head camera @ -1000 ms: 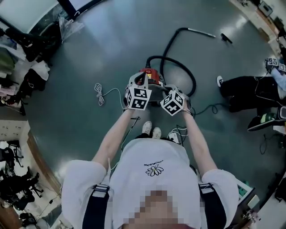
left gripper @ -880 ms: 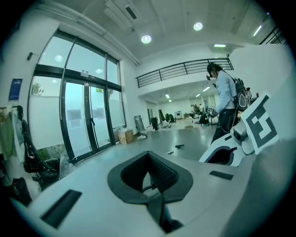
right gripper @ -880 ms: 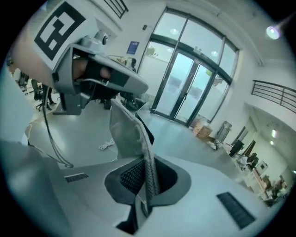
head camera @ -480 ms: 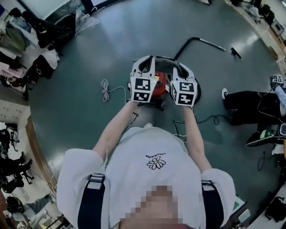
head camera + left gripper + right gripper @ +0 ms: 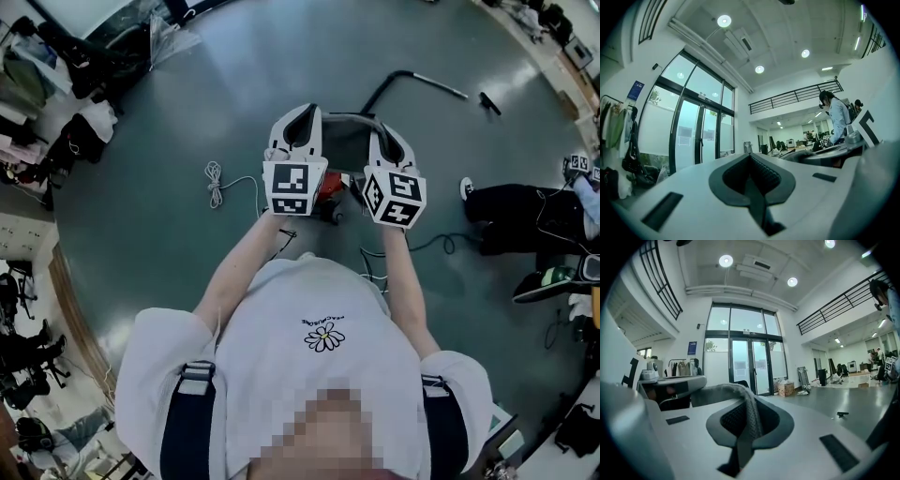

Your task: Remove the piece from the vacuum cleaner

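In the head view my two grippers are raised side by side above the red vacuum cleaner (image 5: 331, 194) on the floor. A grey cloth-like piece (image 5: 347, 141) hangs between their tips, clear of the cleaner. My right gripper (image 5: 384, 134) is shut on it; in the right gripper view the grey mesh piece (image 5: 749, 405) runs out from between the pads and curves off to the left. My left gripper (image 5: 306, 118) is shut, and in the left gripper view its pads (image 5: 752, 174) meet with nothing showing between them. The piece's edge reaches that gripper's tip.
The black hose (image 5: 380, 91) and its wand (image 5: 441, 86) lie on the floor beyond the cleaner, with a small black nozzle (image 5: 488, 103) further right. A coiled white cord (image 5: 215, 183) lies left. A seated person's legs (image 5: 525, 217) are at the right.
Both grippers have risen from the top of the vacuum cleaner toward the camera, and the grey piece has come up between them.
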Demonstrator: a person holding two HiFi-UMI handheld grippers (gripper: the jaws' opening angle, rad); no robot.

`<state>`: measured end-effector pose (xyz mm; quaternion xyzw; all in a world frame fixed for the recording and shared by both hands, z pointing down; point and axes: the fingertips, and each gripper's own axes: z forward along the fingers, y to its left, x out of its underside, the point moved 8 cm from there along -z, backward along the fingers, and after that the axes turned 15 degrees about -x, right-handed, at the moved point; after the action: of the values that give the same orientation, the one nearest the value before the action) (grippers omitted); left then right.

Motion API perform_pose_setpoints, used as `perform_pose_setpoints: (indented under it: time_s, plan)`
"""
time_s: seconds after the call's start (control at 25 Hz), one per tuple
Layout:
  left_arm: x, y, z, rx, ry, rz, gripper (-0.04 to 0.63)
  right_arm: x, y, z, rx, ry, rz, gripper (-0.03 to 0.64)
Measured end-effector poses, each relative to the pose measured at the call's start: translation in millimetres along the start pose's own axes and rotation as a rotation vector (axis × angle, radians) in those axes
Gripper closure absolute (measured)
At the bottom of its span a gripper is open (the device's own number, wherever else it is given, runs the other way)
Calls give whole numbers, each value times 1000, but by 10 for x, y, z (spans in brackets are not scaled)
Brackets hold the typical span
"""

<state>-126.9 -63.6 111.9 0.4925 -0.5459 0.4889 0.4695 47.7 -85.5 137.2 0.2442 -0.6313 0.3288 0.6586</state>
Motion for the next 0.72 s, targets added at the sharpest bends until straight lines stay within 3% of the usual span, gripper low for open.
perform_pose_setpoints:
  time_s: [0.28,0.72]
  plan:
    - [-65,59,-52,-1,-10,-36,591,-132,100,-55,7,-13,-42,594]
    - [-8,-2,-289,14,-24,-43,591,5,195,-283,5,-24,-31,594]
